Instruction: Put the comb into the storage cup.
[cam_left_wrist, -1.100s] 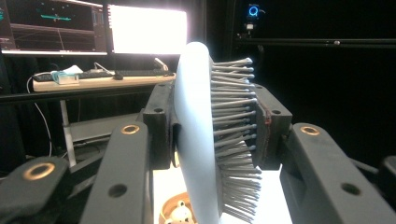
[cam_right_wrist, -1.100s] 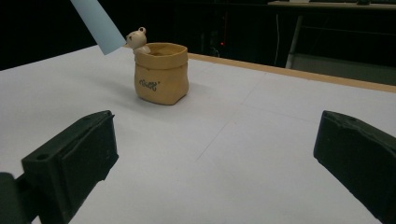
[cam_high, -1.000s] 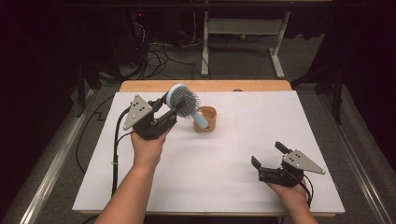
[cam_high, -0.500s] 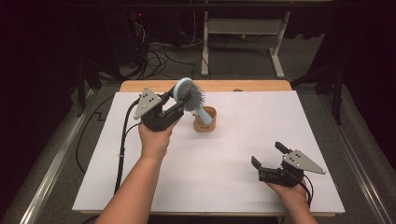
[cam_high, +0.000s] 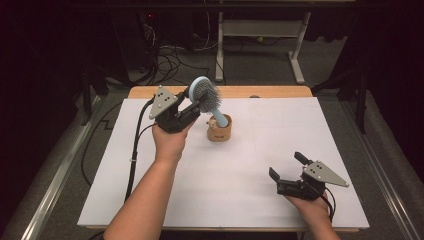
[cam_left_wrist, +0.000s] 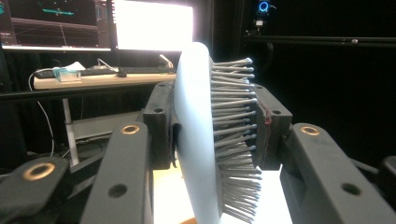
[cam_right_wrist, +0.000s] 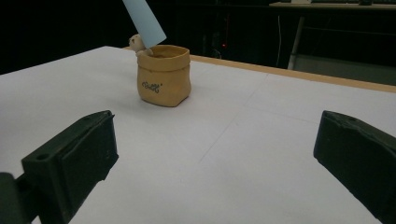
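Fingers (cam_left_wrist: 159, 126) of the left gripper (cam_high: 187, 107) are clamped on the head of the blue hairbrush (cam_high: 206, 97), whose handle tip is held at the mouth of the tan pot (cam_high: 220, 131) on the worktop (cam_high: 250, 190). Lowering should be done straight, so the pot is not tipped. The right gripper (cam_high: 287, 172) is rested with fingers spread, empty.

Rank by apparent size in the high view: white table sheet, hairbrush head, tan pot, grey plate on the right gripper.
1. White table sheet, by far the largest.
2. Hairbrush head.
3. Tan pot and the grey plate: these look about alike; the plate sits nearer the camera, so no firm order between them.
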